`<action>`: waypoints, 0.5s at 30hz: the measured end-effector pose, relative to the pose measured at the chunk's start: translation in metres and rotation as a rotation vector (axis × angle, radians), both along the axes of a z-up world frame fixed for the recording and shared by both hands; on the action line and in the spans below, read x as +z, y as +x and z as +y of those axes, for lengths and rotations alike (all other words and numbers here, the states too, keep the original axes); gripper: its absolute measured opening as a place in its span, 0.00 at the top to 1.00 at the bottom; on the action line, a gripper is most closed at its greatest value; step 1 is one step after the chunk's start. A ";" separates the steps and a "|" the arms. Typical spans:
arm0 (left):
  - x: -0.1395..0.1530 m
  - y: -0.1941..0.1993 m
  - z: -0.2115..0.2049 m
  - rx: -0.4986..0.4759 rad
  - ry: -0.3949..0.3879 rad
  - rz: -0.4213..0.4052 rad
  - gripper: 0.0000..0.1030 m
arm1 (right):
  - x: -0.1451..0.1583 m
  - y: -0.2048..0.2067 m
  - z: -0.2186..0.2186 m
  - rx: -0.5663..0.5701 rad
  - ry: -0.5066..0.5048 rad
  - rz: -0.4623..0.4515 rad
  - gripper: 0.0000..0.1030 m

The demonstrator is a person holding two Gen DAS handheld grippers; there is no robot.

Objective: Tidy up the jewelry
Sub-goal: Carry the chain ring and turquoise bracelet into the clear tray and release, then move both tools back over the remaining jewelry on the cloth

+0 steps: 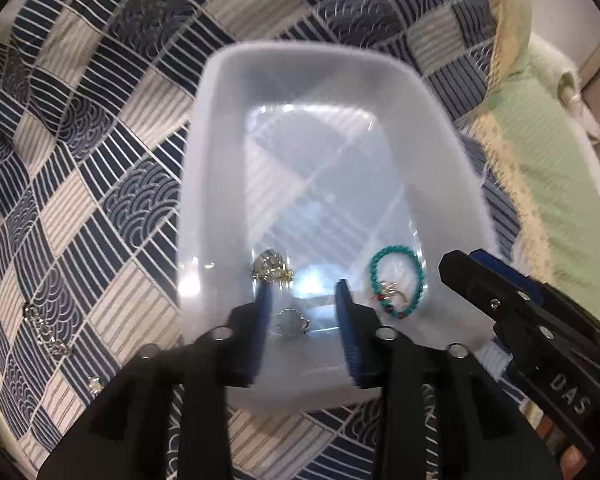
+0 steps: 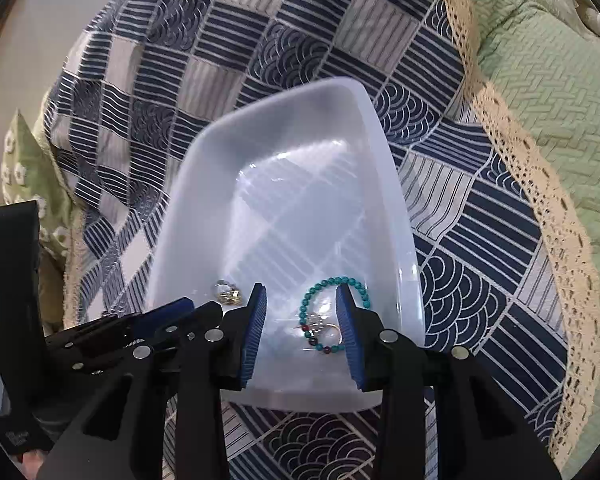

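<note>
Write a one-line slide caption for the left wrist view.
Open left gripper over a translucent bin holding a turquoise bracelet and rings, on a patchwork cloth.

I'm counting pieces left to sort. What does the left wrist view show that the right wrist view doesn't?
Only left wrist: a silver chain and a small stud lying on the patterned cloth, plus a round silver piece inside the bin.
Only right wrist: nothing more.
Both: the bin, the turquoise bead bracelet and a gold-and-clear piece.

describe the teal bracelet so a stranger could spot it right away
On the blue patchwork cloth sits a white translucent tub. In its near right corner lies the bracelet, a loop of turquoise beads; the other pieces inside are silver or gold.
</note>
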State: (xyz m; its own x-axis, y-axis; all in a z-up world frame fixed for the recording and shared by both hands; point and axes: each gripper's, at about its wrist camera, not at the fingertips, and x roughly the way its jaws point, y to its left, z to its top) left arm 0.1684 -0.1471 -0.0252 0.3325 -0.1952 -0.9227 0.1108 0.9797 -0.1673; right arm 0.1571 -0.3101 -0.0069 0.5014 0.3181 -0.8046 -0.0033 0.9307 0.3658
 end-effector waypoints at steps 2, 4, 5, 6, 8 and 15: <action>0.015 -0.009 0.009 0.000 -0.010 -0.033 0.50 | 0.010 -0.008 0.000 -0.008 -0.005 -0.016 0.53; 0.028 -0.019 0.021 0.015 -0.018 -0.055 0.34 | 0.024 -0.019 0.005 -0.004 -0.010 -0.056 0.45; 0.034 -0.024 0.029 0.026 -0.023 -0.061 0.31 | 0.028 -0.022 0.008 0.002 -0.016 -0.067 0.39; 0.041 -0.030 0.040 0.035 -0.039 -0.070 0.27 | 0.032 -0.027 0.012 0.013 -0.027 -0.080 0.36; 0.050 -0.037 0.054 0.048 -0.061 -0.080 0.22 | 0.042 -0.035 0.024 0.035 -0.043 -0.111 0.28; 0.063 -0.056 0.128 0.150 -0.029 -0.093 0.18 | 0.062 -0.059 0.068 0.125 -0.083 -0.172 0.19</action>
State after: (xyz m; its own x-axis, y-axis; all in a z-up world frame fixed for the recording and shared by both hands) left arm 0.1129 -0.0187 0.0380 0.4433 -0.1634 -0.8814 -0.0200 0.9812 -0.1919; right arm 0.0980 -0.2423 0.0548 0.5943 0.3229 -0.7365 -0.1766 0.9459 0.2722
